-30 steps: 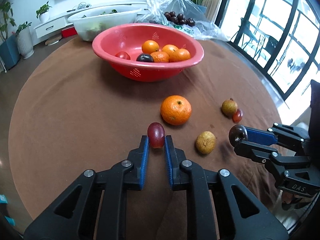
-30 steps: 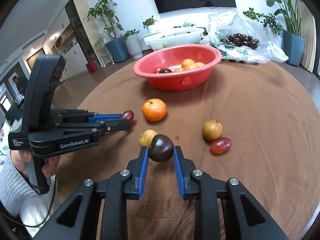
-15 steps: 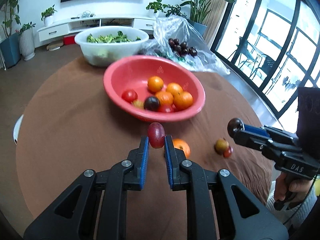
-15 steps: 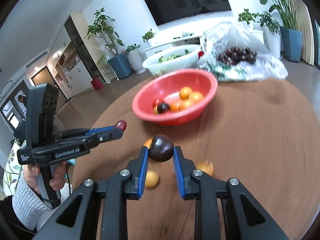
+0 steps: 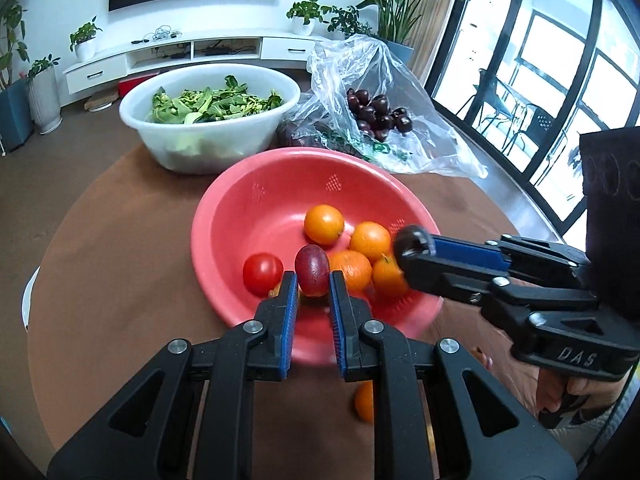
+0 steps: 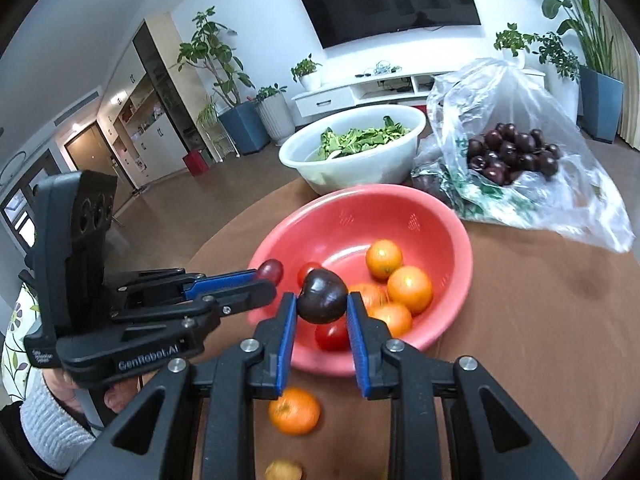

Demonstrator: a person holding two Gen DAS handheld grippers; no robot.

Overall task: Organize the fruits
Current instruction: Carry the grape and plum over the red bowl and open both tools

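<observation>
One red grape [image 5: 312, 270] is clamped between the blue pads of the left gripper [image 5: 313, 294] and is carried above the near rim of the red colander bowl [image 5: 240, 216]. One dark plum [image 6: 322, 296] is pinched between the pads of the right gripper [image 6: 322, 316] and is likewise held over the near side of that bowl. The two grippers are seen side by side, each at the bowl's near edge.

Contents of the red bowl, as counted in the left wrist view: four oranges [image 5: 324, 224] clustered toward the right, and one red tomato [image 5: 263, 274] to the left. A second red tomato [image 6: 332, 336] is shown in the right wrist view, below the held plum; further items may be hidden behind the grippers.

On the brown tablecloth [image 5: 120, 264], in front of the bowl: one orange [image 6: 294, 410] and one yellowish-brown fruit [image 6: 284, 471], partly cut by the picture's edge.

Behind the red bowl: one white basin [image 5: 208, 136] filled with green leaves, and one clear plastic bag [image 5: 400, 120] holding a heap of dark plums, too many to be counted with certainty.

One hand of the person is seen on each gripper handle.
</observation>
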